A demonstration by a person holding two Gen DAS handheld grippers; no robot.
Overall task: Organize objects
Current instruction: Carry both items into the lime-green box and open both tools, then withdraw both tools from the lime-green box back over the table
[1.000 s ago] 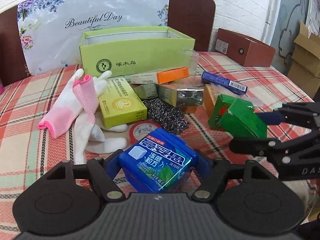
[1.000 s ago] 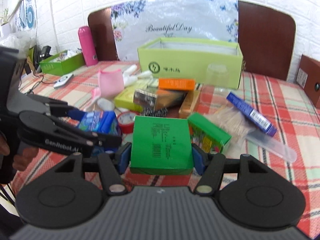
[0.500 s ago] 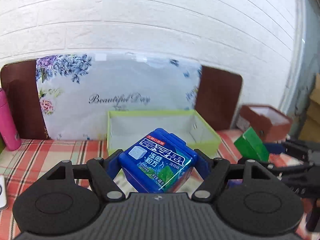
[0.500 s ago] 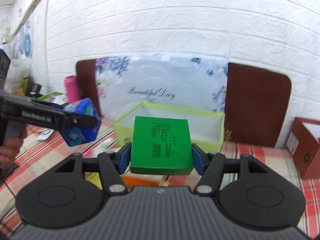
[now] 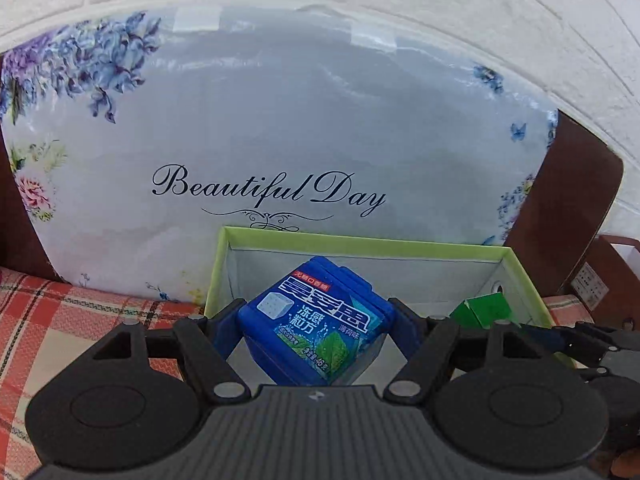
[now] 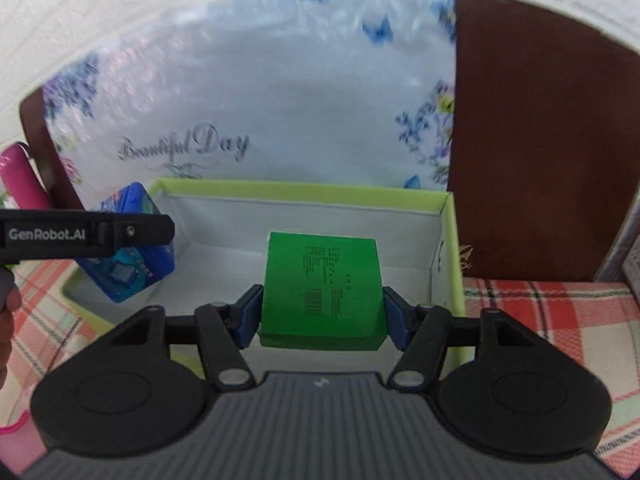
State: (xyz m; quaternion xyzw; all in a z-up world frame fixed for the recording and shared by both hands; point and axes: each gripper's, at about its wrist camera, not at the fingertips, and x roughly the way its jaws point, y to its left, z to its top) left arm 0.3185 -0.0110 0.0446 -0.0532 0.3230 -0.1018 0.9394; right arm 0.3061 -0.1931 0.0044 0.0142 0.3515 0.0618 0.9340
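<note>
My left gripper [image 5: 316,326] is shut on a blue chewing-gum box [image 5: 320,320] and holds it over the left part of an open light-green storage box [image 5: 360,243]. My right gripper [image 6: 320,312] is shut on a green carton [image 6: 320,288] and holds it over the right part of the same storage box [image 6: 304,192]. The blue box [image 6: 128,256] and the left gripper's finger [image 6: 88,234] show at the left of the right wrist view. The green carton [image 5: 480,310] shows at the right of the left wrist view. The storage box's white inside looks bare.
A floral "Beautiful Day" cushion [image 5: 280,140] leans on brown chair backs [image 6: 532,140] behind the storage box. A pink bottle [image 6: 20,176] stands at the far left. A brown box [image 5: 612,276] sits at the right. The plaid tablecloth [image 6: 552,308] surrounds the storage box.
Both grippers have moved forward with their boxes, from above the cluttered table to over the open storage box. The table's loose items have dropped out of view.
</note>
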